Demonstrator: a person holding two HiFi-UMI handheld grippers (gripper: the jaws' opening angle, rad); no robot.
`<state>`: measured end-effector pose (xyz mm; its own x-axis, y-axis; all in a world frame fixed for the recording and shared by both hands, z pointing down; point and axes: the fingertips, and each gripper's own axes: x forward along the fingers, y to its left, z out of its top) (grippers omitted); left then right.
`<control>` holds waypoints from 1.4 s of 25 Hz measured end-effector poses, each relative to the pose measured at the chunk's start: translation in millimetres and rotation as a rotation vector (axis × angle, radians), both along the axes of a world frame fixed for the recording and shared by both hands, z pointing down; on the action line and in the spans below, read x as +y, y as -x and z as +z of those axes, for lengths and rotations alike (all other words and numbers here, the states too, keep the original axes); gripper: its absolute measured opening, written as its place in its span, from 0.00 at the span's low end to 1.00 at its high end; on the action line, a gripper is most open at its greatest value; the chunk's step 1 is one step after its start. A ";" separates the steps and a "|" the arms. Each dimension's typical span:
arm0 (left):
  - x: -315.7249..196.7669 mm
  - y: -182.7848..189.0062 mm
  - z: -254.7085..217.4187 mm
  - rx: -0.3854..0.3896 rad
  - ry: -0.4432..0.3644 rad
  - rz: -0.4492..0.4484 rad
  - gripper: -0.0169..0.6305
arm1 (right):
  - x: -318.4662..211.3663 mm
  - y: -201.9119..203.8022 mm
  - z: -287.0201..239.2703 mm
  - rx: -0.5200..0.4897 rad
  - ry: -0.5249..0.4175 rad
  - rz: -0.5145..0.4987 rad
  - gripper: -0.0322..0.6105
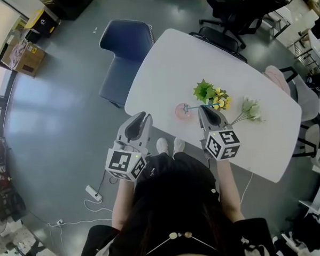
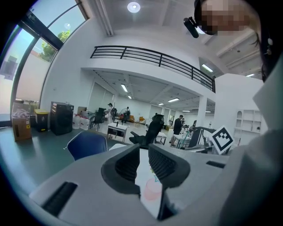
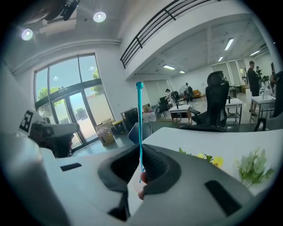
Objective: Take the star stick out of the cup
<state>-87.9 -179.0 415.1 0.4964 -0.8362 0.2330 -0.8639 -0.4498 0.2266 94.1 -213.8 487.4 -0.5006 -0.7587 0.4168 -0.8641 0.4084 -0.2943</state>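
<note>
A pink cup [image 1: 182, 112] stands near the front edge of the white table [image 1: 172, 60]. A thin blue star stick [image 1: 194, 107] reaches from my right gripper [image 1: 205, 108] to above the cup. In the right gripper view the stick [image 3: 140, 123] runs up between the jaws, which are shut on it, with the cup [image 3: 140, 187] showing pink just below. The stick's lower end is hidden. My left gripper [image 1: 142, 119] hovers left of the cup at the table edge, open and empty. Through its jaws [image 2: 143, 152] the cup [image 2: 152, 190] shows.
A bunch of green and yellow flowers [image 1: 210, 96] lies just behind the cup, and a white-green sprig [image 1: 250, 110] lies to the right. A blue chair [image 1: 125, 51] stands left of the table. Black office chairs [image 1: 224, 20] stand at the far side.
</note>
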 end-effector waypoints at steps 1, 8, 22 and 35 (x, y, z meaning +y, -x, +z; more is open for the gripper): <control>-0.9 -2.5 0.4 -0.002 -0.004 0.008 0.12 | 4.6 0.9 -10.3 0.002 -0.019 -0.003 0.08; -5.2 -10.9 3.0 -0.026 -0.016 0.050 0.13 | 34.4 9.2 -76.0 0.000 -0.128 -0.004 0.08; -7.9 -20.8 -3.0 -0.016 -0.038 0.100 0.12 | 60.7 16.8 -135.6 0.033 -0.224 0.009 0.08; -8.9 -13.8 -6.2 -0.014 -0.046 0.097 0.12 | 57.1 22.5 -132.1 0.073 -0.218 0.010 0.08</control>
<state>-74.0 -187.9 408.9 0.5729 -0.7942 0.2024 -0.8185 -0.5415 0.1920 71.6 -156.7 355.2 -0.4672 -0.8396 0.2771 -0.8841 0.4467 -0.1370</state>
